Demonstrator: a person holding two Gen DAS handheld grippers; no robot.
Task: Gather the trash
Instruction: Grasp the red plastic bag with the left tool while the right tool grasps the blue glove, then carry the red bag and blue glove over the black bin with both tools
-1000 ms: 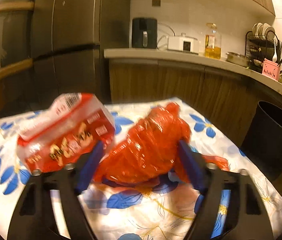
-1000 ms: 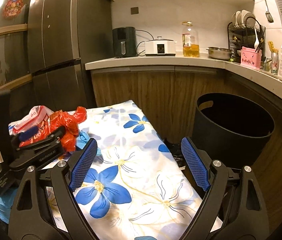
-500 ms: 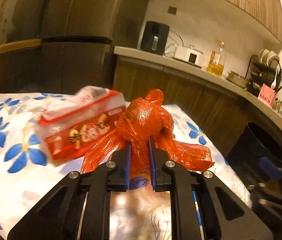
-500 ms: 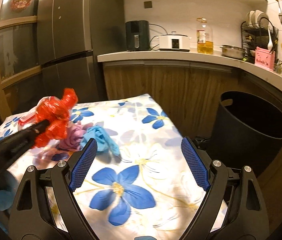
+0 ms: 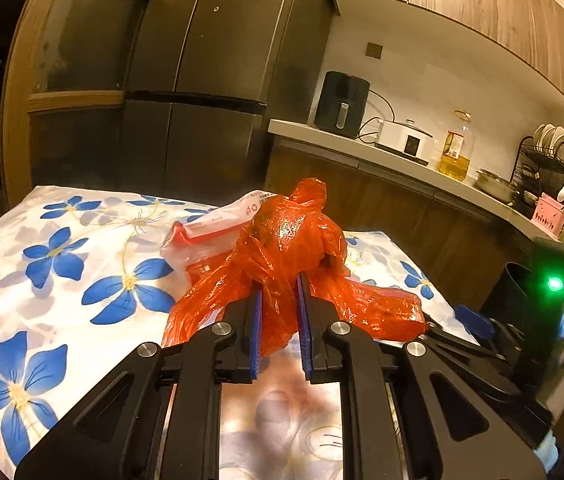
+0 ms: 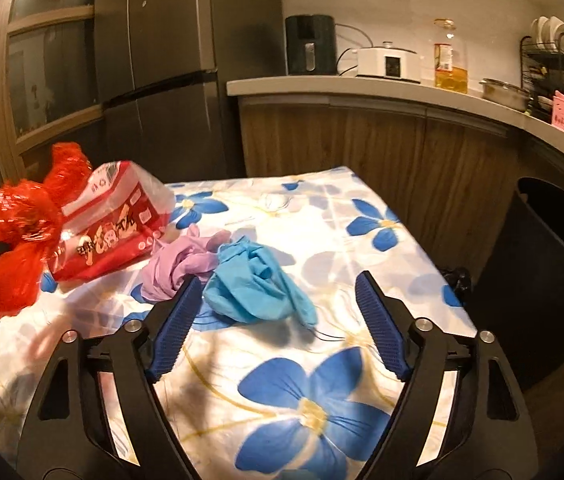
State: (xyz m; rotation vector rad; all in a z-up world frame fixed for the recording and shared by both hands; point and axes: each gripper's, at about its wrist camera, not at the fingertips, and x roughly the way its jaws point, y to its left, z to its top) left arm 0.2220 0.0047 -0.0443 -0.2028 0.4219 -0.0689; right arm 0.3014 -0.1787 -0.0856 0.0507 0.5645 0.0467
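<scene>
Since a second ago the left gripper has closed its blue pads on the crumpled red-orange plastic bag and raised it off the flowered white-and-blue tablecloth; it now pinches the bag's middle, loose ends hanging to either side of the fingers. In that same time the right gripper has swung toward the heap of rubbish, and its jaws have just been closing a little, with nothing pressed between them. They stand spread wide, the crumpled light-blue rubber glove lying on the cloth ahead of them, closer to the left pad than to the right.

Taking the blue glove as the marker: touching it on its left is a crumpled lilac rubber glove. Further left and behind that sits a red-and-clear plastic snack packet, tilted on the cloth. The held red-orange bag hangs at the far left of the right wrist view, in front of the packet's left end and clear of the cloth. Well to the right of the glove, beyond the table's edge, stands a black round bin on the floor, against the wooden counter.
</scene>
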